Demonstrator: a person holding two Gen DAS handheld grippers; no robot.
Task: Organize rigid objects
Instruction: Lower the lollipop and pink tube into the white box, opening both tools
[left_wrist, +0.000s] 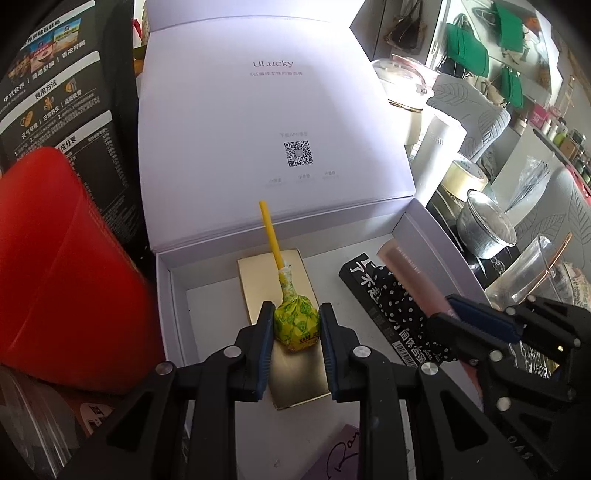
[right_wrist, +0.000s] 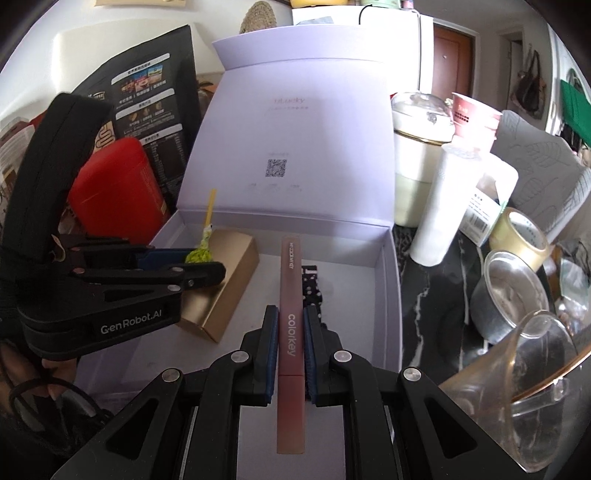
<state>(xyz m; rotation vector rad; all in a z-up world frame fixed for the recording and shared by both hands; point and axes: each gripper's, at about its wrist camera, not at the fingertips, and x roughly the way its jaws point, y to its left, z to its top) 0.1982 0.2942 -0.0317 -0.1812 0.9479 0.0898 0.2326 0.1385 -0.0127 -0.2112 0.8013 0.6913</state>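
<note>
Looking down the left wrist cam: left gripper (left_wrist: 296, 325) clamped on a lollipop (left_wrist: 295, 321) in a green-yellow wrapper, yellow stick pointing up, hovering over a gold box (left_wrist: 258, 273) inside the open white gift box (left_wrist: 170, 295); right gripper (left_wrist: 443, 314) off to the right, pinching a pink colorkey box (left_wrist: 410, 273) (polka-dot thing underneath); switching to the right wrist cam: right gripper (right_wrist: 291, 332) squeezed tight on that slim pink colorkey box (right_wrist: 291, 295), over the gift box floor (right_wrist: 354, 295); left gripper (right_wrist: 207, 264) holding the lollipop (right_wrist: 199, 254) just above the gold box (right_wrist: 221, 291).

- A red container (right_wrist: 114, 177) stands left of the box.
- A tape roll (right_wrist: 519, 236) lies on the dark marbled counter (right_wrist: 436, 306).
- Green bags (left_wrist: 469, 48) hang behind.
</note>
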